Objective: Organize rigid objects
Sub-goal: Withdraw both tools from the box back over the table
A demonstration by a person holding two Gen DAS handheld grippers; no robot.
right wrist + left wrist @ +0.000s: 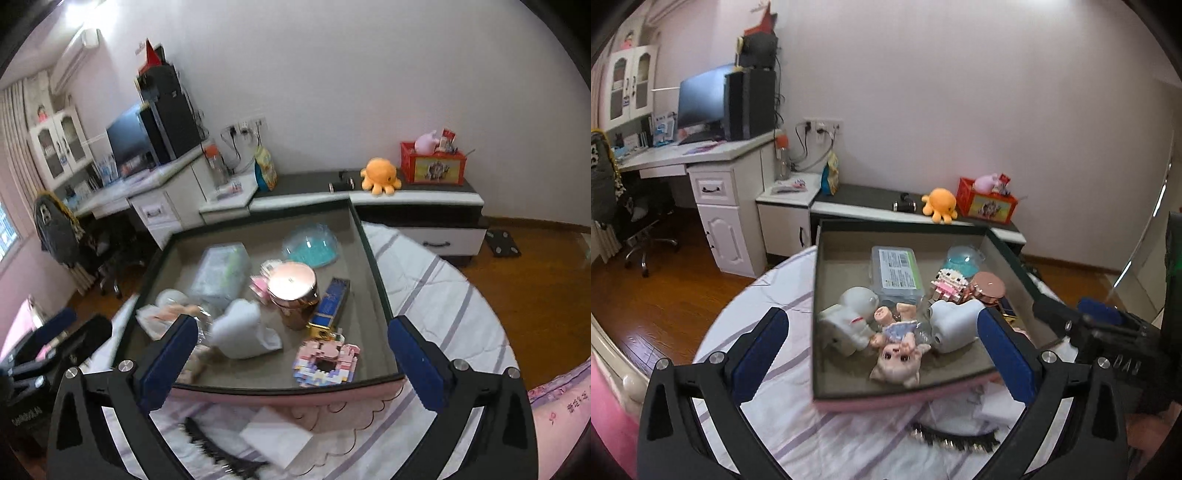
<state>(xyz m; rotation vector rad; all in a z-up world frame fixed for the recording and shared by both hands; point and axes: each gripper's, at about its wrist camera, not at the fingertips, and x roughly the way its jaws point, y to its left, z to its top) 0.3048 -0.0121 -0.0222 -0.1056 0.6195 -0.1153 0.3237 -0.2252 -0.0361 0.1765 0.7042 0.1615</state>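
An open box (905, 391) (373, 251) with a dark rim sits on the striped bed. It holds a pig doll (897, 358), a white astronaut figure (849, 317), a white heart-shaped case (955, 323) (240, 328), a clear plastic box (895, 273) (221, 273), a rose-gold jar (988, 286) (293, 295), a pink brick figure (947, 284), a pink brick ring (325, 360), a blue-gold box (328, 306) and a teal dome (310, 245). My left gripper (882, 354) is open and empty above the box's near left side. My right gripper (291, 360) is open and empty above its near edge.
A black comb (955, 437) (221, 454) and a white card (277, 437) lie on the bed in front of the box. Behind stand a low cabinet with an orange octopus plush (940, 205) and a red crate (986, 201), and a desk with a monitor (701, 96).
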